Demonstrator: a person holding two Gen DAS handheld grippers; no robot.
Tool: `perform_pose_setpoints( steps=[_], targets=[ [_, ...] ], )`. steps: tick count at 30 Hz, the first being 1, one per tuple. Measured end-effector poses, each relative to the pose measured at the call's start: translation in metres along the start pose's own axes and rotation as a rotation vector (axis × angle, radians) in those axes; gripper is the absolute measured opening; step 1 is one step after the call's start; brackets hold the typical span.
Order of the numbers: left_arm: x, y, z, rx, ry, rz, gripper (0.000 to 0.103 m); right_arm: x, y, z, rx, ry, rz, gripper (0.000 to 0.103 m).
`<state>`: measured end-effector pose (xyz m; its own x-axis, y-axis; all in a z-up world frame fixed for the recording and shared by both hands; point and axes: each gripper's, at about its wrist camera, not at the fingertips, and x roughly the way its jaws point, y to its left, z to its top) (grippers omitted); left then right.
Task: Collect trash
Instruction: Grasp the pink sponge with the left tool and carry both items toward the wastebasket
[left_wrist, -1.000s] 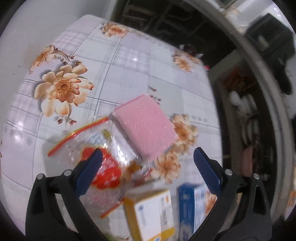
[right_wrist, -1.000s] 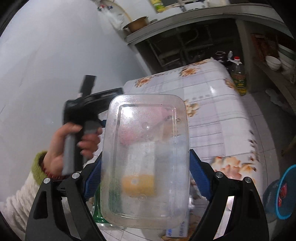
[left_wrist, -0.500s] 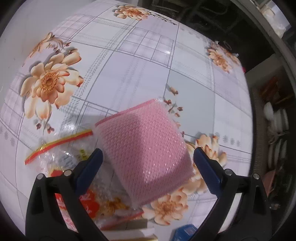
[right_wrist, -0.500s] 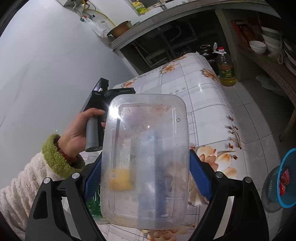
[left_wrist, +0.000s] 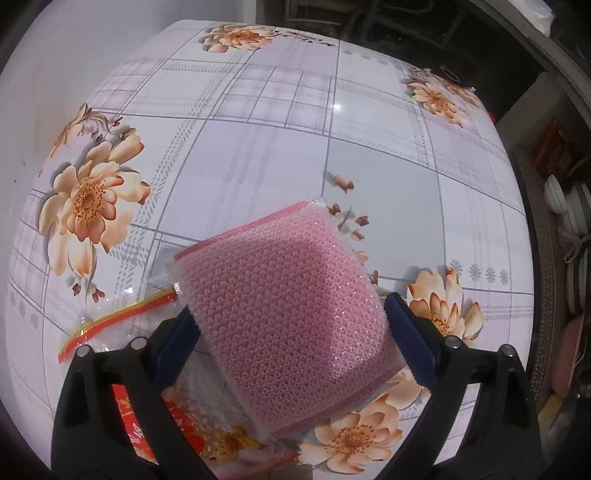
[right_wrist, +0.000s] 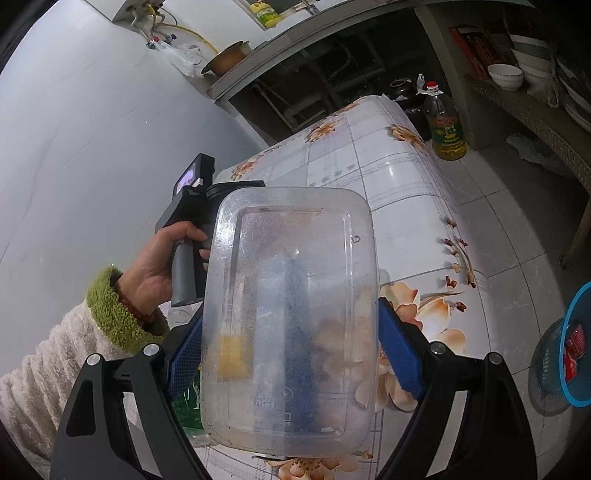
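A pink bubble-wrap pouch (left_wrist: 288, 302) lies on the flowered tablecloth (left_wrist: 258, 147). My left gripper (left_wrist: 291, 343) is open, its blue pads on either side of the pouch's near part. A clear plastic bag with red print and a red-yellow zip strip (left_wrist: 122, 317) lies under and left of the pouch. My right gripper (right_wrist: 291, 350) is shut on a clear, dirty plastic food container (right_wrist: 291, 317), held above the table. Through the container, blurred blue and yellow boxes show. The left hand-held gripper body (right_wrist: 192, 221) shows in the right wrist view.
A blue mesh trash basket (right_wrist: 561, 362) with red trash stands on the floor to the right of the table. An oil bottle (right_wrist: 445, 125) stands on the floor beyond the table. Shelves with bowls (right_wrist: 506, 75) run along the right. A green bottle (right_wrist: 188, 402) stands under the container.
My left gripper has moved forward over the pouch, so the pads now flank it; the yellow and blue boxes dropped out of its view. My right gripper has swung right, still holding the container.
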<state>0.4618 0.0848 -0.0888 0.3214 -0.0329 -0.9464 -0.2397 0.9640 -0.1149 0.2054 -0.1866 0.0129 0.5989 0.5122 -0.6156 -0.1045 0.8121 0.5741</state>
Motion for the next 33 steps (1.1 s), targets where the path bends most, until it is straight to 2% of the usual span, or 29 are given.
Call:
perform_pose_setpoints(
  steps=[6,9,20,26,33],
  targets=[
    [-0.016,0.008,-0.013,0.014,-0.020,-0.040,0.086,0.002,-0.002,0.002,0.011,-0.002,0.000,0.083],
    [-0.031,0.014,-0.021,-0.002,-0.040,-0.099,0.085,0.001,-0.002,0.000,0.027,-0.005,-0.001,0.083],
    [-0.110,0.014,-0.051,0.101,-0.192,-0.218,0.085,-0.021,-0.013,-0.004,0.089,-0.072,0.005,0.083],
    [-0.156,-0.009,-0.076,0.198,-0.262,-0.274,0.085,-0.046,-0.029,-0.007,0.138,-0.136,0.007,0.083],
    [-0.191,-0.052,-0.116,0.308,-0.285,-0.375,0.085,-0.081,-0.056,-0.020,0.198,-0.207,-0.047,0.083]
  ],
)
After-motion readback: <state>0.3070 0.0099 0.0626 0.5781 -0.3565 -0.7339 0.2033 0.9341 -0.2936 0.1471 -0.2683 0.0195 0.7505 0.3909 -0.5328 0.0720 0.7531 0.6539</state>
